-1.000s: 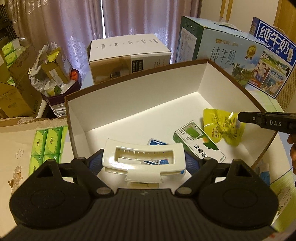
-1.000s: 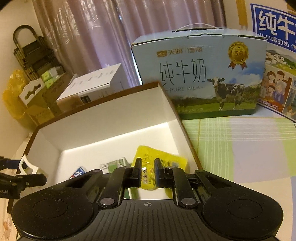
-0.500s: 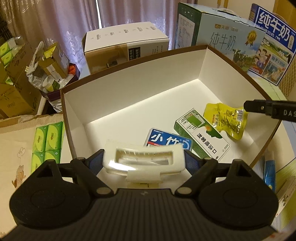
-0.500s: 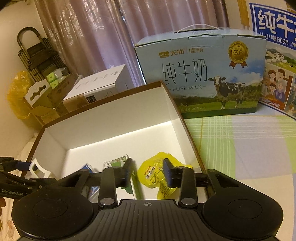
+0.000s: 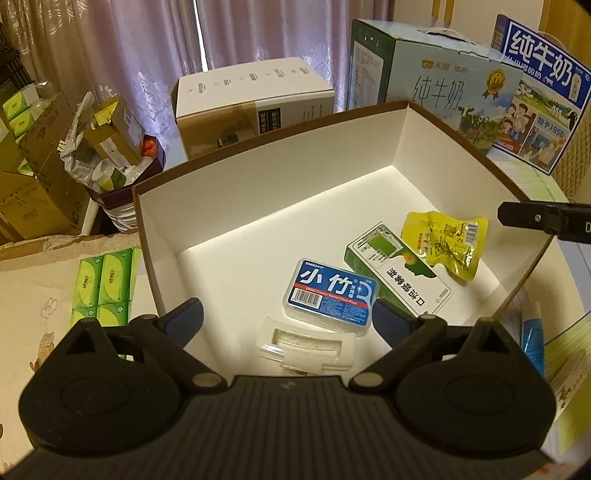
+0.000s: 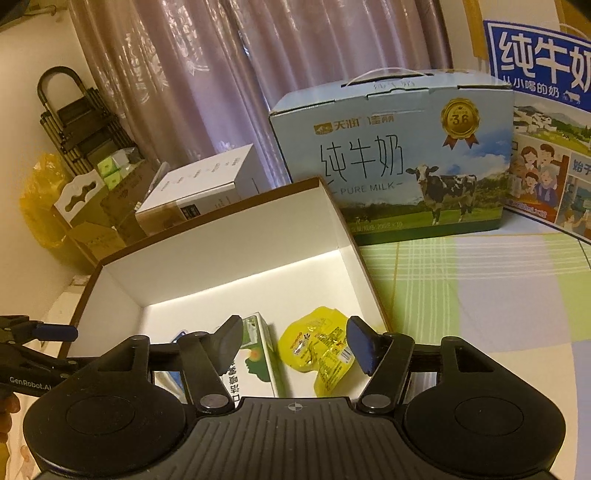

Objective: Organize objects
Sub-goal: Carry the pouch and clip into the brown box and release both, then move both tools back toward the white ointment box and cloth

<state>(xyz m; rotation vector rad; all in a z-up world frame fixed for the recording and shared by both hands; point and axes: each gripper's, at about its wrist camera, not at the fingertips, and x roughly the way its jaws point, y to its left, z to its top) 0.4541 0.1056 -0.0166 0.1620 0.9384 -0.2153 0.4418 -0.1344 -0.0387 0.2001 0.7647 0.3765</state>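
At twelve o'clock we face mauve curtains (image 6: 207,85) with a bright slit of daylight (image 5: 200,35). A cream wall (image 6: 26,85) stands at nine o'clock; a green-checked cloth (image 6: 480,288) covers the surface at three o'clock.

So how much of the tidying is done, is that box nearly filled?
Four things lie in the white box: a yellow pouch, a green-and-white carton, a blue floss case and a white plastic piece. The left gripper and right gripper have just been opening, holding nothing. Outside remain green tissue packs and a blue tube.
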